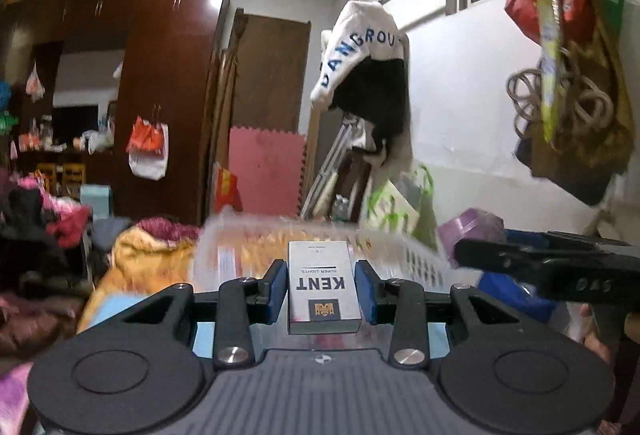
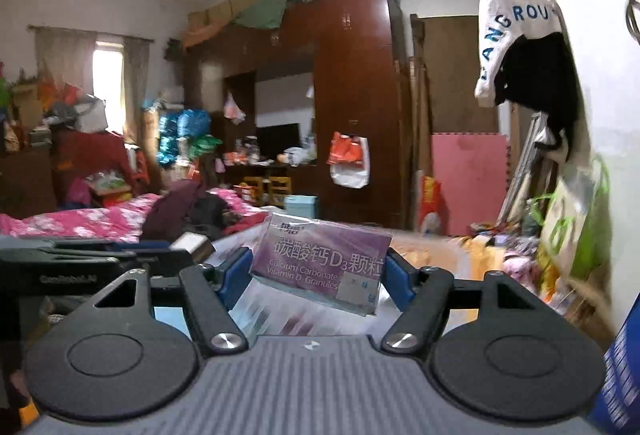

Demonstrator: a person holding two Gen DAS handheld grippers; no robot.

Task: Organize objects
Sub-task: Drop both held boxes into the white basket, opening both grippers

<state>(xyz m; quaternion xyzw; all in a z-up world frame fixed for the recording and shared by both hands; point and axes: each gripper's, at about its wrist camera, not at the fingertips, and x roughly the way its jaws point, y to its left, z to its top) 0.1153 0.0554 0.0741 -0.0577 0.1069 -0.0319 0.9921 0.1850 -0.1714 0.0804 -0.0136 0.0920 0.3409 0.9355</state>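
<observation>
My left gripper (image 1: 322, 285) is shut on a white Kent cigarette pack (image 1: 322, 287), held flat between the blue pads above the near edge of a white slotted basket (image 1: 424, 267). My right gripper (image 2: 318, 271) is shut on a purple calcium carbonate D3 granules box (image 2: 320, 263), held tilted in the air. In the left wrist view the right gripper's black body (image 1: 560, 271) shows at the right with the purple box (image 1: 472, 229) at its tip. In the right wrist view the left gripper's body (image 2: 92, 255) shows at the left with the pack's end (image 2: 192, 243).
A yellow quilt (image 1: 136, 259) lies under and left of the basket. A dark wardrobe (image 2: 352, 107) stands behind, with a pink foam mat (image 2: 468, 179) leaning by a door. A white and black garment (image 1: 368, 67) and bags (image 1: 572, 75) hang from a rail at the right wall.
</observation>
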